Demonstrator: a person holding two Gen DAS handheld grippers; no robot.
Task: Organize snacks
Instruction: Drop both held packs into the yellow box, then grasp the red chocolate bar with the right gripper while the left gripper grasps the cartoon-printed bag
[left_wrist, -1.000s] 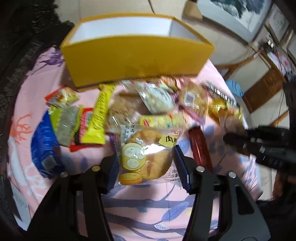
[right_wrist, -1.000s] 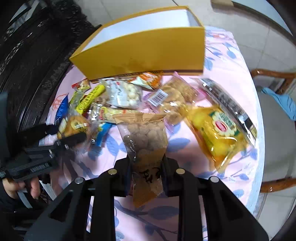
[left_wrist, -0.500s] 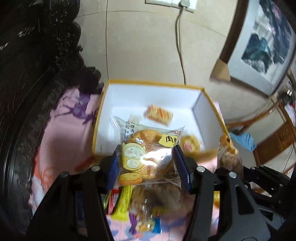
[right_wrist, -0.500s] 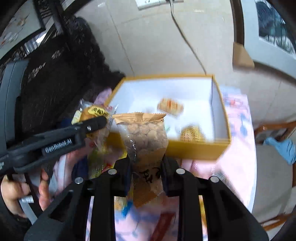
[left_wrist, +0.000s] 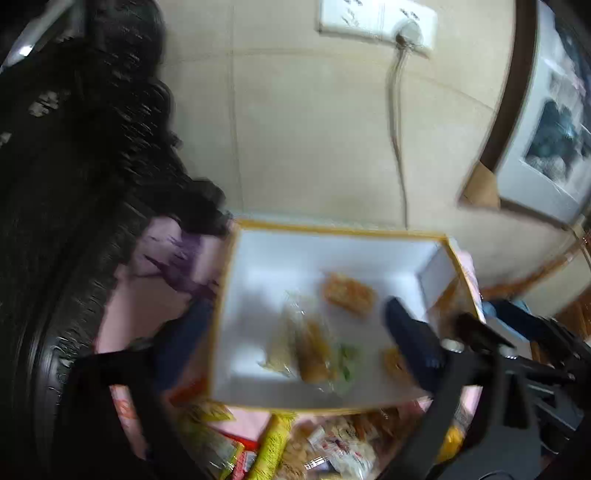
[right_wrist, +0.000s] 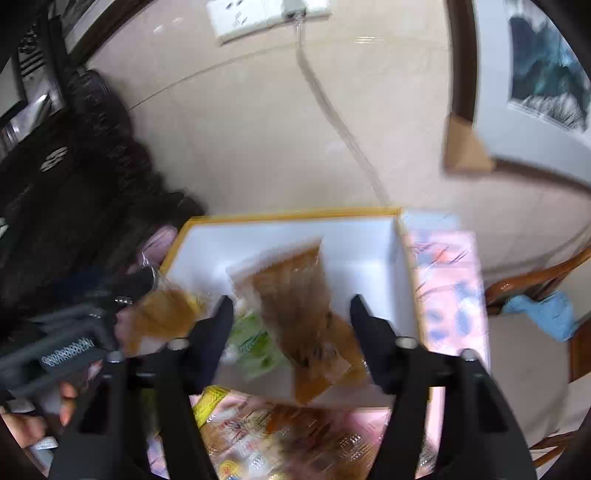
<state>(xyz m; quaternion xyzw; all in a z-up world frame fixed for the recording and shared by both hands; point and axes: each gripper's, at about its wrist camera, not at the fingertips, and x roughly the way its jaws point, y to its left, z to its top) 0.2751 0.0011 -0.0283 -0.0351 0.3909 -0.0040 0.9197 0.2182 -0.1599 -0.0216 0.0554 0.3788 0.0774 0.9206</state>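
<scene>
box: yellow box holds a few packets
left gripper: jaws just opened wide, bread packet dropped in
right gripper: jaws just opened, brown snack bag falling free
left: snack pile on worktop

1. Both views even, soft indoor light; source not visible.
2. Heavy motion blur: snacks, packet, fingers smeared.
3. Box interior bright white, faint shadow at its left.
4. Fisheye bends wall; corners go black.
5. Left furniture dark, underexposed.
</scene>
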